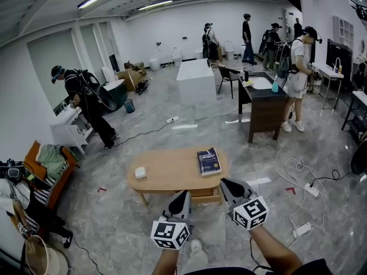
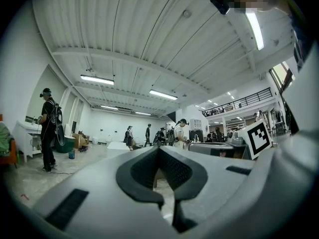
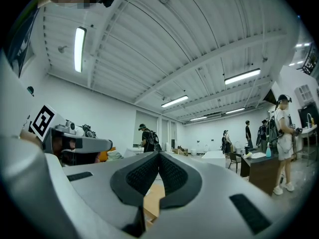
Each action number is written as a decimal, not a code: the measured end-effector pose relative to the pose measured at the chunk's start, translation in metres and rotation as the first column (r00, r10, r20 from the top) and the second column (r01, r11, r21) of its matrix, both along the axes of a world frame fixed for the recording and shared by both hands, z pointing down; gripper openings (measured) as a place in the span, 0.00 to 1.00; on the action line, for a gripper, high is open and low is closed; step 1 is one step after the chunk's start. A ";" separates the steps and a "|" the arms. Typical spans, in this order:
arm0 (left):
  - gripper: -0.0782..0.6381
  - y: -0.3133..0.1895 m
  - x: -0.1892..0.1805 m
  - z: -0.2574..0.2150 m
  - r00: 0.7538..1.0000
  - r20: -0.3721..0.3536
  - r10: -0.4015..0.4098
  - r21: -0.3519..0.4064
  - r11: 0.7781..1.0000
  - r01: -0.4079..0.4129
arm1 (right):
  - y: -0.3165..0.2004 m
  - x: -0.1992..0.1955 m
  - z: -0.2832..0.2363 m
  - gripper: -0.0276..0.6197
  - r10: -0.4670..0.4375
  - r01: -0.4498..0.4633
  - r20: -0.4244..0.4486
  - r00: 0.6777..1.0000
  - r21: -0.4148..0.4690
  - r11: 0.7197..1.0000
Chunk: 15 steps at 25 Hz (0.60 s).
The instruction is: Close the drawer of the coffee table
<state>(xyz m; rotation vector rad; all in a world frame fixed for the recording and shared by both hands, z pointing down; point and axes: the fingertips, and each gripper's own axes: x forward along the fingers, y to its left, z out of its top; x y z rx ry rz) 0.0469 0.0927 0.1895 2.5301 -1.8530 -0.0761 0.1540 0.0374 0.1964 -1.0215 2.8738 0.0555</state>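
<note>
The oval wooden coffee table (image 1: 172, 171) stands just ahead of me, with a dark blue book (image 1: 209, 161) and a small white box (image 1: 140, 172) on top. Its drawer (image 1: 203, 193) juts out a little under the near right edge. My left gripper (image 1: 184, 195) hovers at the table's near edge, left of the drawer, jaws shut and empty (image 2: 159, 149). My right gripper (image 1: 225, 184) sits at the drawer's right end, also shut on nothing (image 3: 159, 155). Pale wood (image 3: 152, 200) shows through the gap below its jaws.
Cables and power strips (image 1: 302, 229) lie on the floor at the right. An orange seat piled with clothes (image 1: 50, 166) stands at the left. Farther off are a dark desk (image 1: 265, 105), a white block (image 1: 196, 80) and several people.
</note>
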 end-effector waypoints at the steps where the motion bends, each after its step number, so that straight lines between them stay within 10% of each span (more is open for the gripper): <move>1: 0.11 -0.004 -0.002 0.002 1.000 0.000 0.003 -0.003 1.000 -0.003 | -0.004 -0.001 0.001 0.06 0.004 -0.004 0.000 1.000 -0.002 1.000; 15: 0.11 -0.066 -0.035 0.005 0.999 -0.041 0.023 -0.026 0.999 -0.024 | -0.063 -0.029 0.006 0.06 0.027 -0.027 0.004 1.000 -0.033 0.999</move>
